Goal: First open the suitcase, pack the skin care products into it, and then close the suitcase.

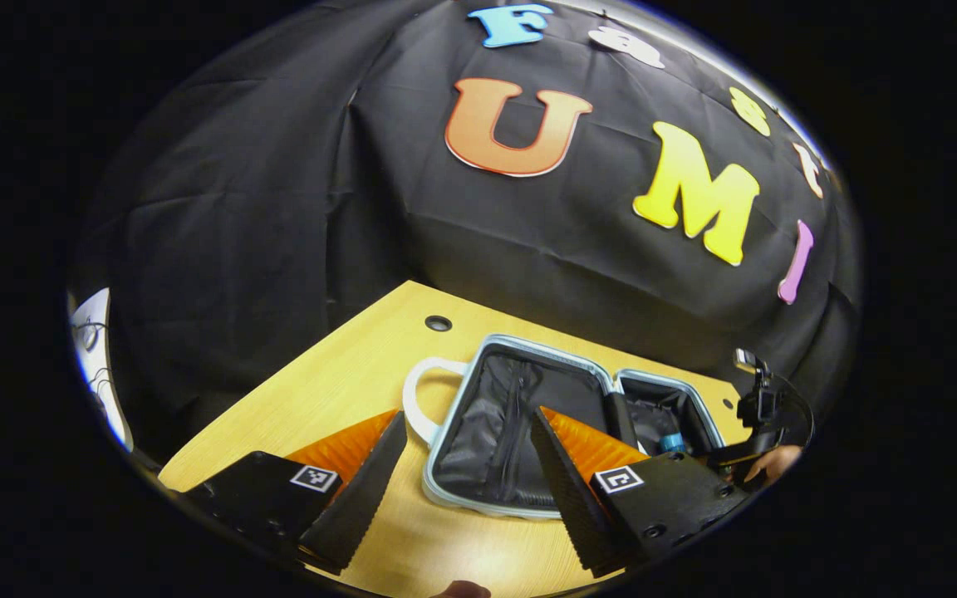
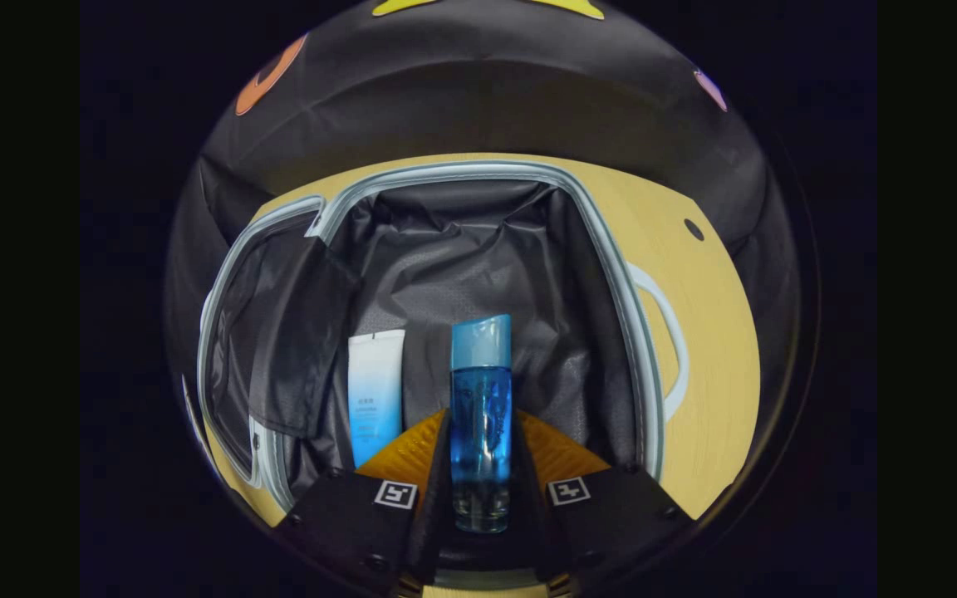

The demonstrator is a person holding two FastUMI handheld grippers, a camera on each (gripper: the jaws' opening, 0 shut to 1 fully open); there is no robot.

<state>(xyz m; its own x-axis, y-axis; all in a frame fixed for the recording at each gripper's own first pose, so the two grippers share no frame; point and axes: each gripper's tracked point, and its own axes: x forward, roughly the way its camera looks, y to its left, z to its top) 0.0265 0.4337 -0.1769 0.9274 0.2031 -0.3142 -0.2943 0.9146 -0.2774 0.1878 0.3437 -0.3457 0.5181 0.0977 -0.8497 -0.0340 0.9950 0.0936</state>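
Left gripper point(image 1: 466, 465) hangs low, fingers spread wide apart, nothing between them, tilted down and forward. At the bottom edge of the left gripper view a bit of a finger or thumb point(image 1: 462, 590) peeks in. Far right in that view, the other gripper point(image 1: 757, 415) sits with a hand point(image 1: 769, 461) under it. In the right gripper view, the right gripper point(image 2: 481, 465) has both fingers pressed in on a bottle point(image 2: 480, 415), held upright along them.

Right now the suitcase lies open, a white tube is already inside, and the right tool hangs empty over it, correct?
Not empty. In the right gripper view the right tool is shut on a blue bottle over the open suitcase; the white tube is inside.
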